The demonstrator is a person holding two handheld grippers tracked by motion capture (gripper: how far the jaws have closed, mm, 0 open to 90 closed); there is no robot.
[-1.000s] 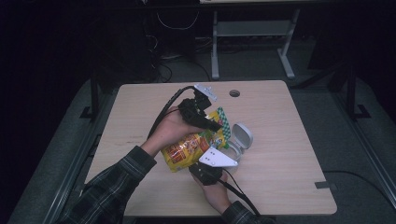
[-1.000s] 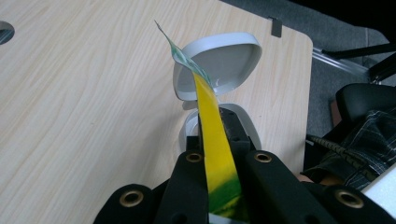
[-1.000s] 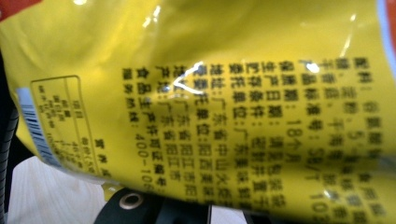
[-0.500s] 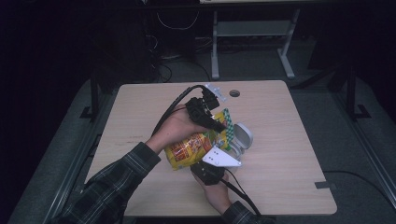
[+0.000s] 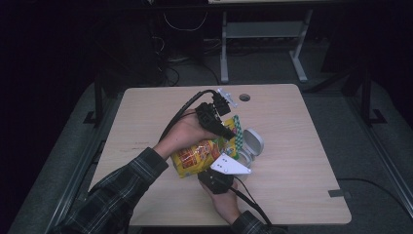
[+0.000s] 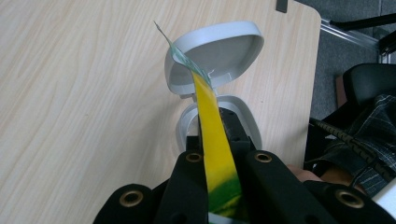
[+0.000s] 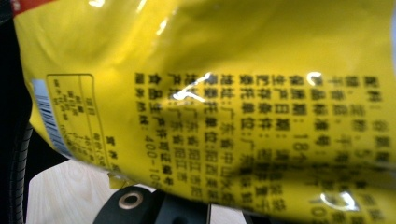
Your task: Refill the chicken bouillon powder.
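Yellow crinkly snack packet [image 5: 199, 156]: held over worktop [image 5: 302, 161], top edge pinched by left tongs [image 6: 219, 154], lower end by right tongs [image 5: 220, 171]; open grey hinged container [image 6: 219, 60] directly beyond.

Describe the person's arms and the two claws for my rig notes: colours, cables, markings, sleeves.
Both forearms wear dark plaid sleeves. The left claw is black, with brass-coloured rivets on its jaws in its own view and a black cable looping off it. The right claw is black too, topped by a pale three-cornered plate, with a black cable trailing back.
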